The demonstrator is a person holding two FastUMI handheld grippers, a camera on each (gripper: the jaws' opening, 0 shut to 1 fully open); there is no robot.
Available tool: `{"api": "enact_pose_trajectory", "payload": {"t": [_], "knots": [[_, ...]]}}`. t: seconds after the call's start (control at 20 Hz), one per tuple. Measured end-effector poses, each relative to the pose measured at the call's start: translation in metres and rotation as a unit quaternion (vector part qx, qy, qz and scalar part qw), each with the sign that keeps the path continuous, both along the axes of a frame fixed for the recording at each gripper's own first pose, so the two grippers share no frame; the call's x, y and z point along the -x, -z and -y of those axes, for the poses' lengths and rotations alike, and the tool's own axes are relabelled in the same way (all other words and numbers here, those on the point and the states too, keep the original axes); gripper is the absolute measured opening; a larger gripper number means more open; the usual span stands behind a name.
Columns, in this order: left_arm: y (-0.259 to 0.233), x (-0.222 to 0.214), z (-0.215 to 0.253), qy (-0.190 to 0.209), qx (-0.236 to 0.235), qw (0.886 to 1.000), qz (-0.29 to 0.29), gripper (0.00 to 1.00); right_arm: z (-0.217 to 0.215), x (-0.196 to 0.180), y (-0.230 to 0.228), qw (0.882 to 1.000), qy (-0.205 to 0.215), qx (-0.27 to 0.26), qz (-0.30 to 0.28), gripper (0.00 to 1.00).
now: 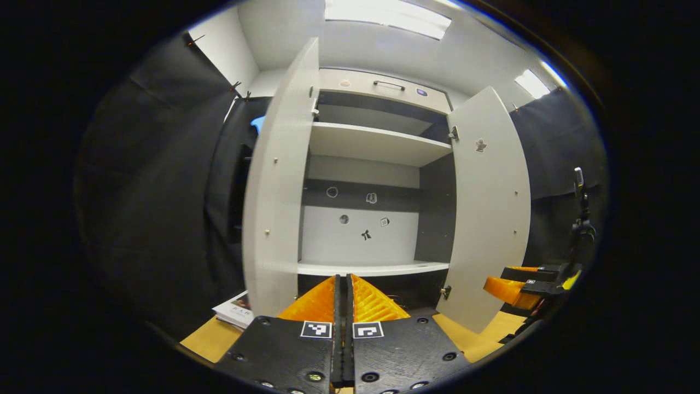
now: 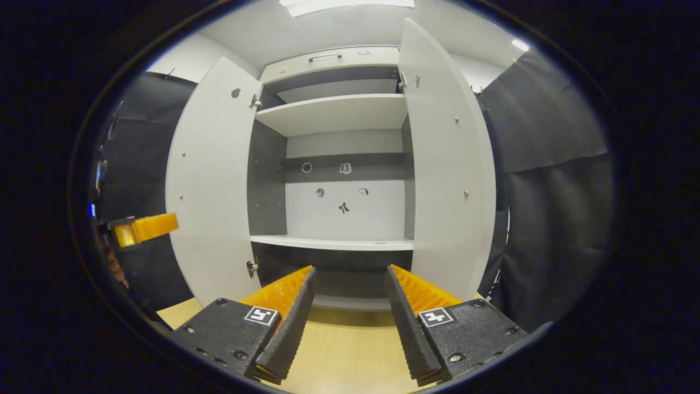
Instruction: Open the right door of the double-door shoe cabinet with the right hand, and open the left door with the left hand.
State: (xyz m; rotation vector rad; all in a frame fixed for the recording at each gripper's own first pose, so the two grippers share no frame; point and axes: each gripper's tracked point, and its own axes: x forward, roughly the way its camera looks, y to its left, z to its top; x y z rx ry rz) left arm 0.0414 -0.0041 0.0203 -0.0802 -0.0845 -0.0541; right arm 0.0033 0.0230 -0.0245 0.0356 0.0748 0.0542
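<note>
The shoe cabinet (image 2: 339, 115) was pale grey-white on its doors, shelves and lower back panel, with dark grey inner side walls and a dark band across the back. Small black-and-white stickers (image 2: 344, 207) dotted that back panel. The floor (image 2: 339, 350) was light wood-tone. Each gripper body carried a black-and-white square marker (image 1: 316, 329).

Left tool (image 1: 343, 290): fingers closed flat against each other, nothing between them, pointing toward 12 o'clock. Right tool (image 2: 350, 284): fingers spread wide apart, nothing held, pointing toward 12 o'clock. In its view the left tool appears at 9 o'clock.
</note>
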Motion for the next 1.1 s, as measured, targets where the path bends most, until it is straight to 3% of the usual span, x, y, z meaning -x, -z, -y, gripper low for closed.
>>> {"api": "enact_pose_trajectory", "payload": {"t": [0.2,0.25,0.3,0.35,0.45,0.5,0.65,1.1], "knots": [[0.020,-0.030,0.040,-0.015,0.003,1.000,0.017,0.02,0.017,0.008,0.011,1.000,0.014,0.002,0.002,0.82],[0.025,-0.034,0.046,-0.015,0.001,1.000,0.018,0.10,0.023,0.010,0.014,1.000,0.017,0.006,0.002,0.82],[0.028,-0.038,0.051,-0.012,-0.006,1.000,0.017,0.24,0.026,0.010,0.016,1.000,0.021,0.009,0.004,0.82],[0.032,-0.041,0.055,-0.010,-0.012,1.000,0.008,0.46,0.031,0.010,0.018,1.000,0.027,0.013,0.004,0.82],[0.033,-0.041,0.057,-0.017,-0.018,1.000,0.007,0.69,0.038,0.007,0.019,0.999,0.034,0.016,0.004,0.80],[0.029,-0.040,0.054,-0.028,-0.019,0.999,0.014,0.91,0.040,0.007,0.019,0.999,0.036,0.013,0.005,0.80],[0.016,-0.037,0.058,-0.033,-0.018,0.999,0.039,0.94,0.046,0.005,0.011,0.999,0.043,-0.004,0.021,0.81],[0.016,-0.027,0.052,-0.053,-0.024,0.998,0.036,0.93,0.035,0.004,0.018,1.000,0.023,0.000,0.013,0.82]]}}
